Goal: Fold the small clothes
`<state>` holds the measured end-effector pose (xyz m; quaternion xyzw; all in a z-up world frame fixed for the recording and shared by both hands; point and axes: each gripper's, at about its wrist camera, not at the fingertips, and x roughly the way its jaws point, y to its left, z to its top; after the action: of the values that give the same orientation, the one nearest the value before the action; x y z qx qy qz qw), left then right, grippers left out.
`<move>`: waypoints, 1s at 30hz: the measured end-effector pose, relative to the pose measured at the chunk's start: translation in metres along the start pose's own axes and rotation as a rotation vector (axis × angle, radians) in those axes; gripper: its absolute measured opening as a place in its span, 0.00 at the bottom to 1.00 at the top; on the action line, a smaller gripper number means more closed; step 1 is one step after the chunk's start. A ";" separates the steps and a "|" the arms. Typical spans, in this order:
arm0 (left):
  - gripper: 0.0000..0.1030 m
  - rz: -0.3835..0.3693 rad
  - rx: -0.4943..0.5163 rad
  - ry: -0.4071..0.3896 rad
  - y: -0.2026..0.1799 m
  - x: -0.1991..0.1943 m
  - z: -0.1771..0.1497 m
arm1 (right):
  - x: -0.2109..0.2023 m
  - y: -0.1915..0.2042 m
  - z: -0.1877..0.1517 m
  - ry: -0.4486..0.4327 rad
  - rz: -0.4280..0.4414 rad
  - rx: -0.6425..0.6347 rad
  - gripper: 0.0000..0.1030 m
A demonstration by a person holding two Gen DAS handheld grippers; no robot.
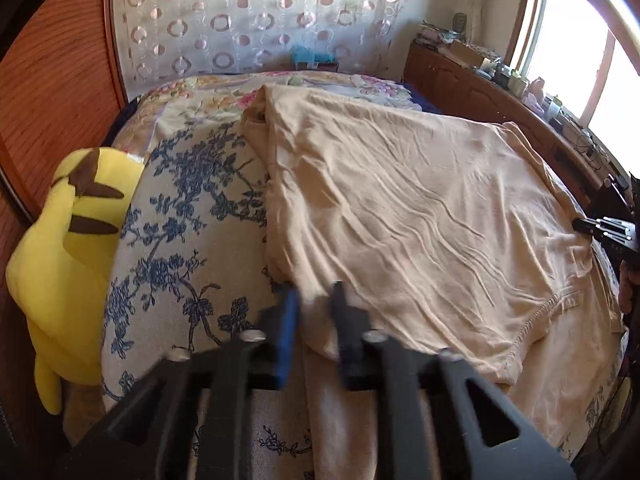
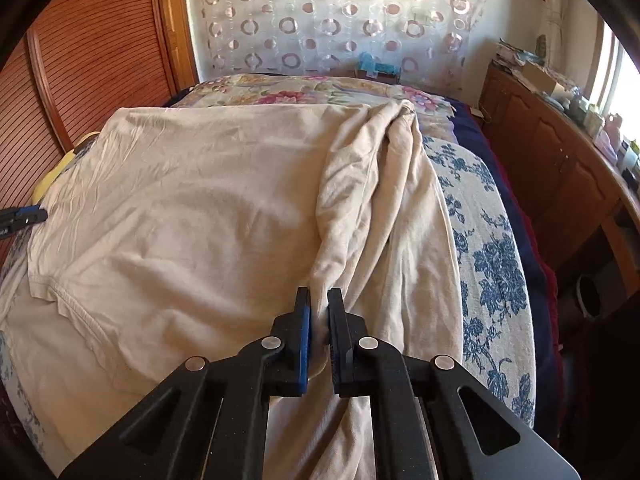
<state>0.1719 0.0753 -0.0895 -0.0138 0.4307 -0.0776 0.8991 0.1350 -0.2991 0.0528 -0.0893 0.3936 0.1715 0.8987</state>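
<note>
shirt: beige shirt [image 2: 192, 184] lies spread on the bed [image 2: 492, 264], its right edge bunched toward 1 o'clock.
right tongs [image 2: 319, 300]: clamped on that bunched edge.
left tongs [image 1: 316, 300]: blurred, closed on the shirt's left edge.
tip: lift both edges together, keep the cloth taut, and lay the fold down flat.

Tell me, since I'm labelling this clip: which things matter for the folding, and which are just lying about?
For the job: cream garment; left gripper; right gripper.
Lying about: yellow plush toy; floral bedcover; cluttered wooden cabinet; circle-patterned curtain.
</note>
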 end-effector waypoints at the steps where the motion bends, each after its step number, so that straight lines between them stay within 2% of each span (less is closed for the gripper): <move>1: 0.05 0.018 0.016 -0.016 -0.003 -0.004 0.001 | -0.003 0.001 0.000 -0.009 0.003 -0.006 0.05; 9: 0.04 0.010 0.028 -0.133 -0.011 -0.041 0.018 | -0.040 -0.001 0.002 -0.156 0.005 -0.016 0.04; 16: 0.03 -0.042 0.039 -0.201 -0.026 -0.078 0.023 | -0.074 -0.008 0.003 -0.228 0.030 -0.005 0.04; 21: 0.03 -0.074 0.043 -0.243 -0.031 -0.113 0.007 | -0.108 -0.012 -0.015 -0.269 0.046 -0.017 0.04; 25: 0.03 -0.108 0.032 -0.251 -0.031 -0.133 -0.022 | -0.132 -0.015 -0.042 -0.280 0.047 -0.028 0.04; 30: 0.03 -0.088 0.011 -0.209 -0.027 -0.127 -0.050 | -0.143 -0.021 -0.074 -0.251 0.048 0.003 0.04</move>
<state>0.0511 0.0699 -0.0209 -0.0358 0.3331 -0.1174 0.9349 0.0029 -0.3749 0.1092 -0.0561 0.2803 0.2024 0.9367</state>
